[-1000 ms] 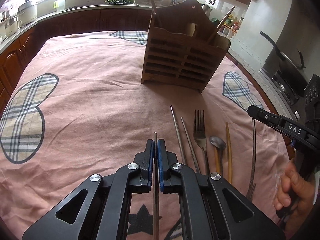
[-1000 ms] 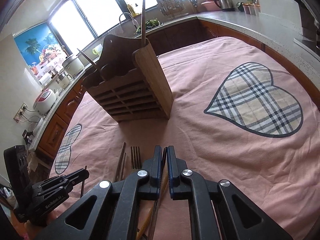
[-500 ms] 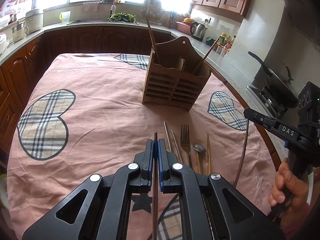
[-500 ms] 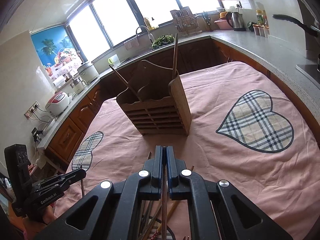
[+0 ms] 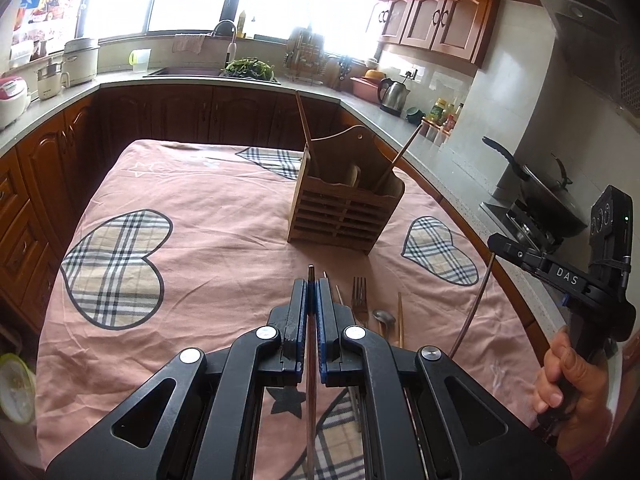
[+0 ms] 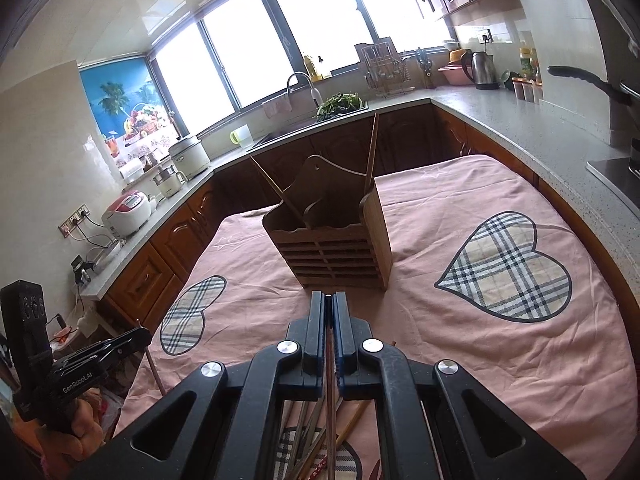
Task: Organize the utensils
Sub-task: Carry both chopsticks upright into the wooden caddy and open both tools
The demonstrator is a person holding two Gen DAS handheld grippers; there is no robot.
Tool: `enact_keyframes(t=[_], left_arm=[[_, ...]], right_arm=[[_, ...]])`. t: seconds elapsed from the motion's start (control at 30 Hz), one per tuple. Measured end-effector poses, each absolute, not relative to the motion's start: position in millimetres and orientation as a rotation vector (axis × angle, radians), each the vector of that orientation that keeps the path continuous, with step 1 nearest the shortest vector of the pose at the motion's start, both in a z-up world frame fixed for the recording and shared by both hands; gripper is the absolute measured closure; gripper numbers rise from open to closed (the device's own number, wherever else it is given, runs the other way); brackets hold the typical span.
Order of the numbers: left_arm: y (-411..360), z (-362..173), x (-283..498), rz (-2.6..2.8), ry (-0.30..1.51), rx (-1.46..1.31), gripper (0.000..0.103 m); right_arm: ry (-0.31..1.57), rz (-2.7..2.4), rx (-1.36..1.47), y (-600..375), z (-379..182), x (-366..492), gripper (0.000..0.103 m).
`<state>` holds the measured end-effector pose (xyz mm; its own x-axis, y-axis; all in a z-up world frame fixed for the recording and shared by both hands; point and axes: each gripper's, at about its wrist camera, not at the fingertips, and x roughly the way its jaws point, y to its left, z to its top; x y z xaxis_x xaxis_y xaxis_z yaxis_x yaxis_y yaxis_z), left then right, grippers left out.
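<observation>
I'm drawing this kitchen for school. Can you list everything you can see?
wooden utensil holder: one, brown, mid-table, two sticks standing in it
tablecloth: one, pink with plaid hearts, over table
fork: one, silver, on cloth
spoon: one, silver, beside fork
kettle: one, steel, back counter
rice cooker: one, white and red, side counter
wok: one, black, stove
left tongs: black, shut on thin brown stick
right tongs: black, shut on thin stick
hand: one, gripping right handle

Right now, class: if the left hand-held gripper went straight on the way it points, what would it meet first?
Probably the wooden utensil holder, standing ahead of the left hand-held gripper, though it might reach the pink tablecloth first; depth is unclear.
</observation>
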<state>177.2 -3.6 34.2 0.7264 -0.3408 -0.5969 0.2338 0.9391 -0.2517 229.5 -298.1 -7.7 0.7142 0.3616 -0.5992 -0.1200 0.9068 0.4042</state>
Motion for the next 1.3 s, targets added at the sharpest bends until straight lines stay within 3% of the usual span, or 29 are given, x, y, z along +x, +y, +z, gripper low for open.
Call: enact_keyframes(t=[0.73,1.3], left_arm=[[10.2,86.1,186.6,-0.298,0.489,-0.246,0.100],[2.9,153.5,267.7,-0.269,0.310,-0.286,0.100]], right_arm=[[0.584,0.250,0.368,-313.8,33.6,232.4,0.099],[0.411,0.202,0.370,-329.9,91.1,298.3,0.099]])
